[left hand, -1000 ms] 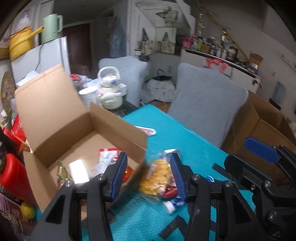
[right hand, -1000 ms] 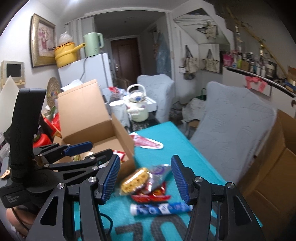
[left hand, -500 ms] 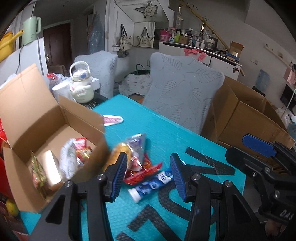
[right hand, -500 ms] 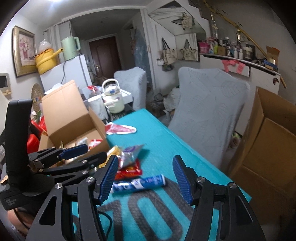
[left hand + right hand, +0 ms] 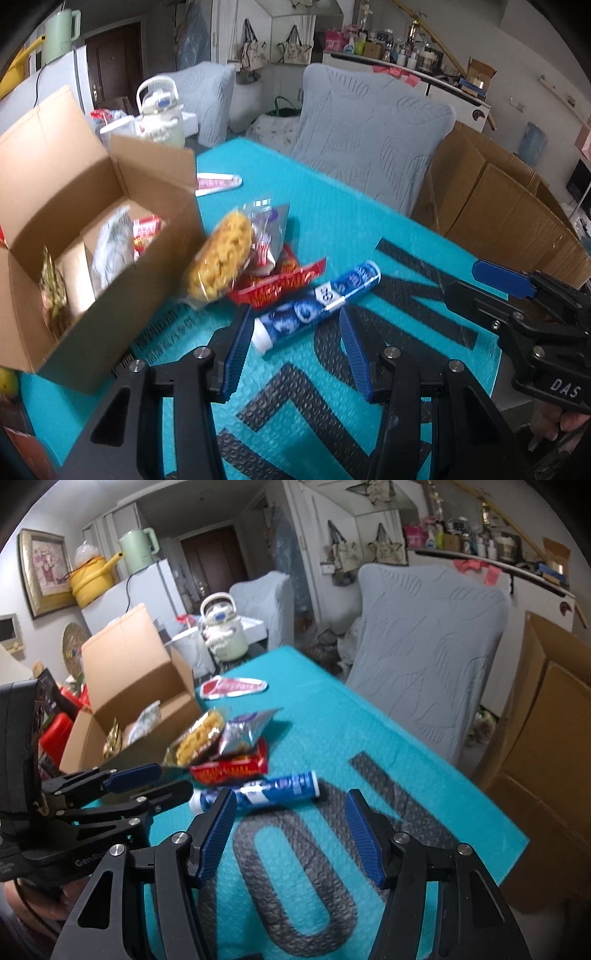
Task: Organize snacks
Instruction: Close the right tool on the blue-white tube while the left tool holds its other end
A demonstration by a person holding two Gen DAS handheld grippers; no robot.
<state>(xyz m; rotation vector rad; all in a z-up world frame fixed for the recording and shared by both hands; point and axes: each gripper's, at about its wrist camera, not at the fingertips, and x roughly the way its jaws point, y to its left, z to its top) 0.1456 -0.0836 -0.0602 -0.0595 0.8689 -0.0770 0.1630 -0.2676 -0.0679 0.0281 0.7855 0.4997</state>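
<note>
Blue cylindrical biscuit pack (image 5: 319,301) lies at twelve o'clock of the released left gripper (image 5: 295,354). Better to straddle its middle before closing. The right gripper (image 5: 291,834) is also released, empty.

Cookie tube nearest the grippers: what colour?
Blue with white cookie graphics and a white end; cookie tube shows clearest in the left wrist view.

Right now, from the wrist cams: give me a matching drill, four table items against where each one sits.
Items:
1. blue tube
2. red packet
3. yellow snack bag
4. pink wrapper

Places:
A. leaning against the box wall
B. lying alone on the mat, behind the pile
C. nearest the left gripper, one end by a finger
D. between the tube and the yellow bag

Pairs: 1-C, 2-D, 3-A, 4-B
</note>
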